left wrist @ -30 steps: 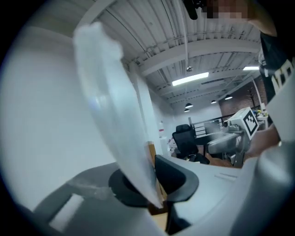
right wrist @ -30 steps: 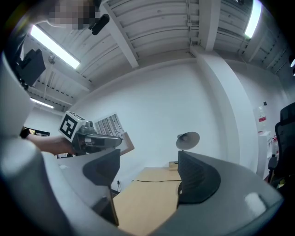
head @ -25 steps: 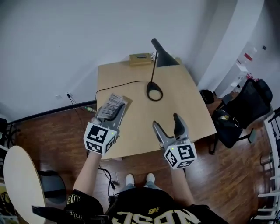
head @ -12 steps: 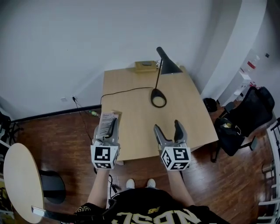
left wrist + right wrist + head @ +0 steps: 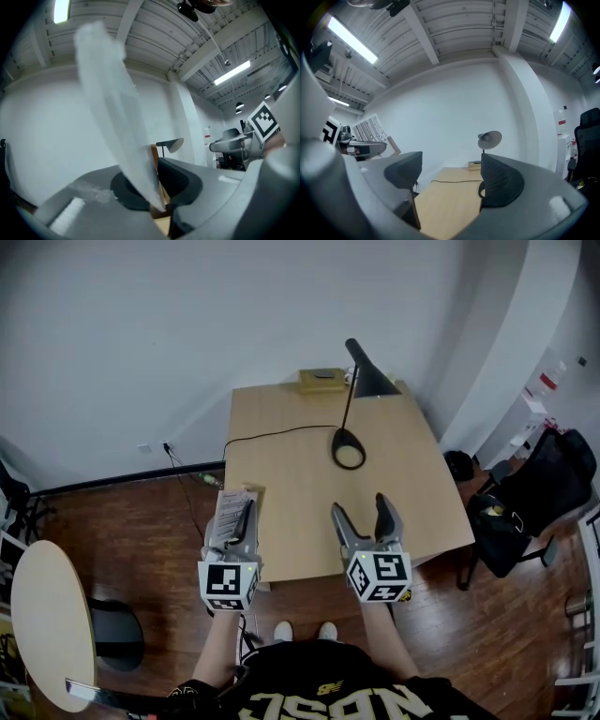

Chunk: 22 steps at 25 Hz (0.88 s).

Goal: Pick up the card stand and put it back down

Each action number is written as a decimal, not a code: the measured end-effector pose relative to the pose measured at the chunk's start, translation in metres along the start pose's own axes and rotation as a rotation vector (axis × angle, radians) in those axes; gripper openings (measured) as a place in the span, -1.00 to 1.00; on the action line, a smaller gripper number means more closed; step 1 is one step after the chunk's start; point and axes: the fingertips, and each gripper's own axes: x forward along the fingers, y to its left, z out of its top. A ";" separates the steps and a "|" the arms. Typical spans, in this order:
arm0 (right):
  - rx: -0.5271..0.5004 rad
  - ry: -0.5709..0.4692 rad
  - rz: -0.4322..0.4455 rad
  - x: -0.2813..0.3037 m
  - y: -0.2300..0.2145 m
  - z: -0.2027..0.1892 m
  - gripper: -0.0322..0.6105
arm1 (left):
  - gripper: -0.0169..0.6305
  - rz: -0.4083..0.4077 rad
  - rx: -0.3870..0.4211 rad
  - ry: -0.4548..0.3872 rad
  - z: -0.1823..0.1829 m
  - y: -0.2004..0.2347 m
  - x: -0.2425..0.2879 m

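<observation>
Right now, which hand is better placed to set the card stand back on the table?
Left. The left tongs are shut on the card stand by the table's left edge; the right tongs are open and empty.

Head view looks steeply down; 2 level gripper views share the lamp (image 5: 349,448).

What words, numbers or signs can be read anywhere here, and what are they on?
The card stand in the left claw: rows of dark print, too small to read.
The shirt: large pale letters, upside down and cut off, not readable.
The marker cubes: black square patterns, no words.
The red patch, far right: too small to tell.
Nothing can be quoted.
</observation>
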 end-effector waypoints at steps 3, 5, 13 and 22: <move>-0.001 0.000 0.004 0.001 -0.001 0.001 0.33 | -0.81 0.003 0.001 0.000 0.000 0.001 -0.001; -0.002 0.000 0.007 0.001 -0.002 0.002 0.34 | -0.81 0.000 -0.008 -0.004 -0.001 0.001 -0.001; 0.005 0.024 -0.002 -0.001 -0.004 -0.008 0.34 | -0.80 -0.042 -0.006 0.040 -0.019 0.003 0.002; 0.031 0.085 -0.121 -0.036 -0.049 -0.036 0.33 | -0.80 -0.228 -0.001 0.137 -0.056 -0.034 0.041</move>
